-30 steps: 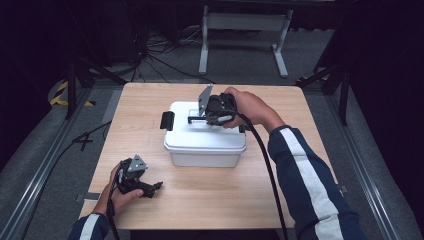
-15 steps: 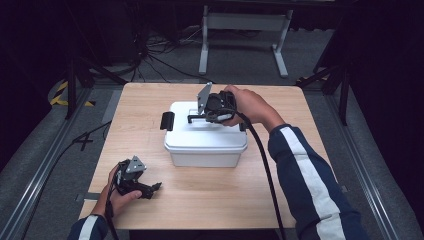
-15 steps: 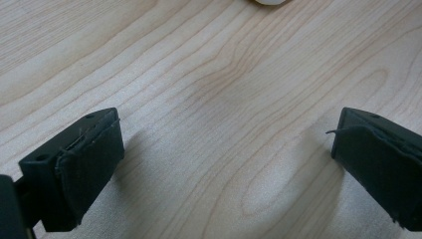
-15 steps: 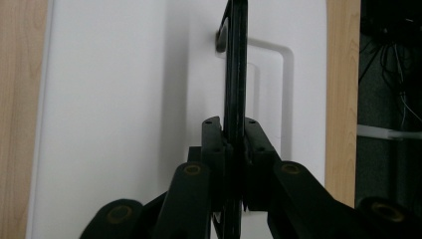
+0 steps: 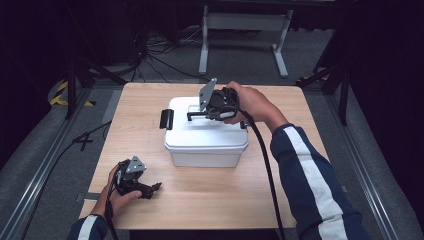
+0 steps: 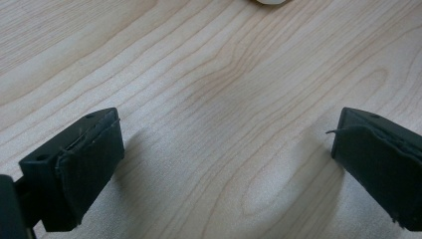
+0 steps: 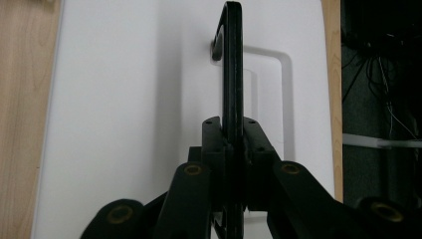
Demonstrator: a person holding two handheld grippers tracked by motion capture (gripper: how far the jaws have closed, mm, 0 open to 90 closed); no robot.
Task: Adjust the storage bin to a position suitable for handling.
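A white lidded box (image 5: 205,147) stands mid-table with a black latch (image 5: 166,119) on its left end. Its black carry handle (image 5: 193,115) is swung up from the lid. My right gripper (image 5: 200,114) reaches in from the right and is shut on that handle. In the right gripper view the handle (image 7: 232,64) stands edge-on, pinched between the pads of my right gripper (image 7: 232,134) above the white lid (image 7: 109,124). My left gripper (image 5: 152,187) rests at the table's near left, open. Its fingers (image 6: 79,169) stand wide apart over bare wood, with nothing between them.
The wooden table (image 5: 150,100) has free room around the box. A second black latch (image 5: 243,125) sits on the box's right end under my hand. Beyond the far edge stand a metal stand (image 5: 240,30) and floor cables (image 5: 150,45). Rails run along both sides.
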